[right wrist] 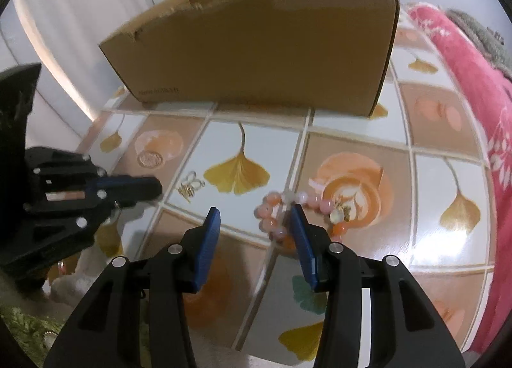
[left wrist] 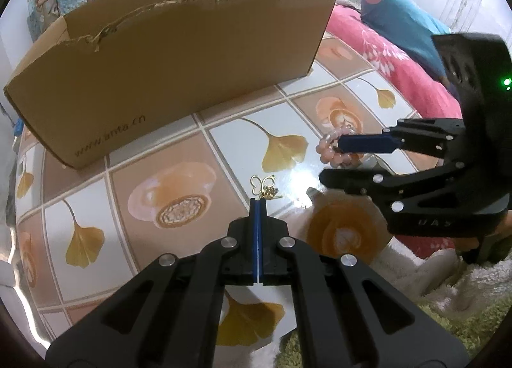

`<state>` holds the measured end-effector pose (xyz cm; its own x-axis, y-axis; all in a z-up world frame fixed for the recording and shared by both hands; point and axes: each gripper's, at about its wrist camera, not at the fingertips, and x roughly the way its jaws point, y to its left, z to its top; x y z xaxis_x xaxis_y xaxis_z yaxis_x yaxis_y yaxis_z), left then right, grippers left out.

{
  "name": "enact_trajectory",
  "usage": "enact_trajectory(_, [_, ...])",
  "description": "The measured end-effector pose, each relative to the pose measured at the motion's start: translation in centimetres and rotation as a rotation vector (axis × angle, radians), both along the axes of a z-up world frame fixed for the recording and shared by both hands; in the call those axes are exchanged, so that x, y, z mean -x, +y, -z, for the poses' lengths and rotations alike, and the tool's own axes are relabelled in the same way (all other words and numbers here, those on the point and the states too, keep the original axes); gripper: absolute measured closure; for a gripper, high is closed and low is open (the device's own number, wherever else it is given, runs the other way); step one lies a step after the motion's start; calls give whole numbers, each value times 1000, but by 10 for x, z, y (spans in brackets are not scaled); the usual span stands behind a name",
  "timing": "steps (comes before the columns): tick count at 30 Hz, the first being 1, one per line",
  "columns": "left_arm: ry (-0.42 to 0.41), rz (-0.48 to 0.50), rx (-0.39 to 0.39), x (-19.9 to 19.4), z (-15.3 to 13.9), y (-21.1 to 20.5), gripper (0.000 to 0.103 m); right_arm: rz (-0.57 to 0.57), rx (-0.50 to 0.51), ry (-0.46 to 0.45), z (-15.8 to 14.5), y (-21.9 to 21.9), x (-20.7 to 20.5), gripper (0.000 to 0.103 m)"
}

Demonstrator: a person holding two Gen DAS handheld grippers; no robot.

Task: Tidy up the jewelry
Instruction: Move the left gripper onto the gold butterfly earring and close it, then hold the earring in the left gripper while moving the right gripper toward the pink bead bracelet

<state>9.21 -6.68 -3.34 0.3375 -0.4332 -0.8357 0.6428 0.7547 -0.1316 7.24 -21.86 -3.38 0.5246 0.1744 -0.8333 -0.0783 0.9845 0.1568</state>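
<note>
A small gold butterfly-shaped jewel with a bit of chain lies on the patterned table top. My left gripper is shut, its tips right at the jewel's near edge. I cannot tell whether it pinches any chain. A pink and orange bead bracelet lies further right. My right gripper is open over it. One blue finger stands inside the loop, so some beads lie between the jaws without being pressed.
An open cardboard box with a torn rim stands at the back of the table. A pink flowered blanket borders the right side. A fluffy green and white rug lies near the front.
</note>
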Motion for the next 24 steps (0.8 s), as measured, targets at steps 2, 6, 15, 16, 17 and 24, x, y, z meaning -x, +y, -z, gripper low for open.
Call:
enact_trajectory(2, [1, -2, 4, -1, 0, -2, 103, -8, -6, 16, 0, 0, 3, 58])
enact_trajectory(6, [0, -9, 14, -2, -2, -2, 103, 5, -40, 44, 0, -6, 12, 58])
enact_trajectory(15, [4, -18, 37, -5, -4, 0, 103, 13, -123, 103, 0, -10, 29, 58])
enact_trajectory(16, [5, -18, 41, -6, -4, 0, 103, 8, -129, 106, 0, -9, 30, 58])
enact_trajectory(17, [7, -18, 44, -6, -5, 1, 103, 6, -131, 107, 0, -9, 31, 58])
enact_trajectory(24, [27, -14, 41, -11, -3, -9, 84, 35, -125, 43, -17, -21, 37, 58])
